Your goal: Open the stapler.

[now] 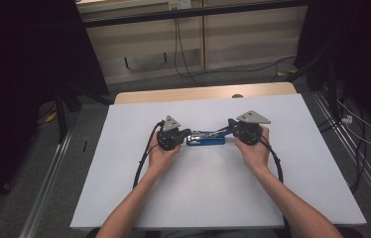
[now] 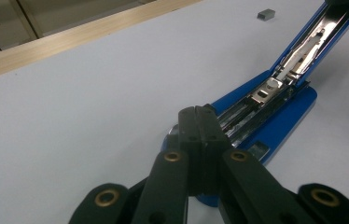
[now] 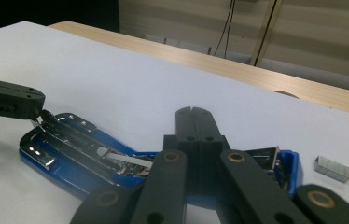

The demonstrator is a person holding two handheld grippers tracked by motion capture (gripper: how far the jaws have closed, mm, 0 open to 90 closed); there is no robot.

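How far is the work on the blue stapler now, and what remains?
Done: the blue stapler lies opened on the white table, its metal channel exposed. In hand: the left gripper and the right gripper hold it, one at each end, jaws closed. Left: the block of staples lies loose beside it, not yet loaded, and the stapler needs closing.

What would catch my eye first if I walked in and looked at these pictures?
Probably the blue stapler, lying swung open at the middle of the white table with its metal staple channel bared. A person's two hands press black grippers onto it: the left gripper at one end, the right gripper at the other, both with jaws together. A small grey block of staples lies beside it.
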